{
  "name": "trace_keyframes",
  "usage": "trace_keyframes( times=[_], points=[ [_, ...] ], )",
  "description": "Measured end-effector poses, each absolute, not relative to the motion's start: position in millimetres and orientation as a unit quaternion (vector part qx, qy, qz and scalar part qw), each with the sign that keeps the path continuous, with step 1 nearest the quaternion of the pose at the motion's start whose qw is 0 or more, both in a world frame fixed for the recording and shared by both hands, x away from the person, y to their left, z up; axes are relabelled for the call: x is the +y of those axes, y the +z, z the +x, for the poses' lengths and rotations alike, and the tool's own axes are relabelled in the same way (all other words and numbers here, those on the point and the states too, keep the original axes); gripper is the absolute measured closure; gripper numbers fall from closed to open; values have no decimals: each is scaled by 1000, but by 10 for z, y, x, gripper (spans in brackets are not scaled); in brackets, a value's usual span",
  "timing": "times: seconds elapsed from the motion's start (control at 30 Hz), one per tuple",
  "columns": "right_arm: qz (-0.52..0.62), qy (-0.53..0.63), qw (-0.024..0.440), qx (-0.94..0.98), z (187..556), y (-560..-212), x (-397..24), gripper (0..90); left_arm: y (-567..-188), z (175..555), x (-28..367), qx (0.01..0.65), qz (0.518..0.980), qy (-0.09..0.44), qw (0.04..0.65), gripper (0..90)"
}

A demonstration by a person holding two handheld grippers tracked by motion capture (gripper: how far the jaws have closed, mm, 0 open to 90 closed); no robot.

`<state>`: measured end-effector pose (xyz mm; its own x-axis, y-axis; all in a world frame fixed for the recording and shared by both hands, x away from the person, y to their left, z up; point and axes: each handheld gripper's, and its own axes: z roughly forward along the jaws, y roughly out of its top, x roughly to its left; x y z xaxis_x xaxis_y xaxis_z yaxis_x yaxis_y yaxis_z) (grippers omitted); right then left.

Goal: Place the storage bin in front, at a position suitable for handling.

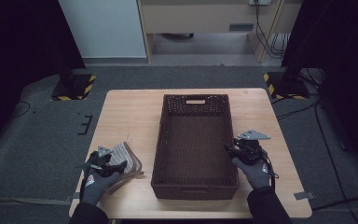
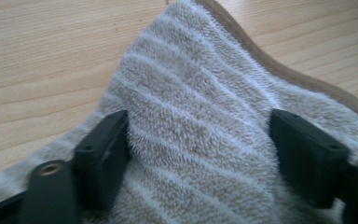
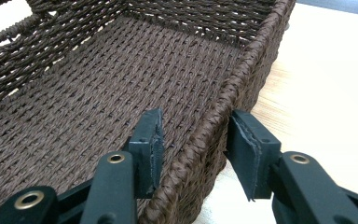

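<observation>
2 grippers work apart: the left gripper (image 2: 198, 154) stands wide astride the folded striped towel (image 2: 200, 116) directly beneath it, while the right gripper (image 3: 193, 140) straddles, partly open and unclamped, the wicker basket's (image 3: 223, 98) long right wall.

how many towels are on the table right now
1. The striped towel lies near the table's front left corner, left of the basket, with the left gripper on it. Nothing lies in the basket.
</observation>
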<state>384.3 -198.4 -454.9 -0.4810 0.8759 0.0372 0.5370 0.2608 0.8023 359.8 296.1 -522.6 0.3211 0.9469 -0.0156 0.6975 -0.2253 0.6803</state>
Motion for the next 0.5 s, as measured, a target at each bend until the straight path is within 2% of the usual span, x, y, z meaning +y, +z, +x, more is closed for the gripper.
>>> trace_keyframes(
  times=[0.03,0.07,0.2,0.43,0.5],
  points=[
    [463,395,215,764,3842,-4548,-1982,563,-5213,3588,2947,544,755,204,304,314],
    [464,394,215,764,3839,-4548,-1980,563,-5204,3582,2941,544,754,200,308,409],
    [462,398,215,763,3841,-4553,-1988,562,-5191,3570,2928,550,748,192,318,541],
    [463,399,213,762,3842,-4553,-1992,560,-5143,3539,2889,548,749,200,313,623],
    [463,400,215,761,3840,-4553,-1989,561,-5099,3519,2890,551,741,200,329,632]
  ],
)
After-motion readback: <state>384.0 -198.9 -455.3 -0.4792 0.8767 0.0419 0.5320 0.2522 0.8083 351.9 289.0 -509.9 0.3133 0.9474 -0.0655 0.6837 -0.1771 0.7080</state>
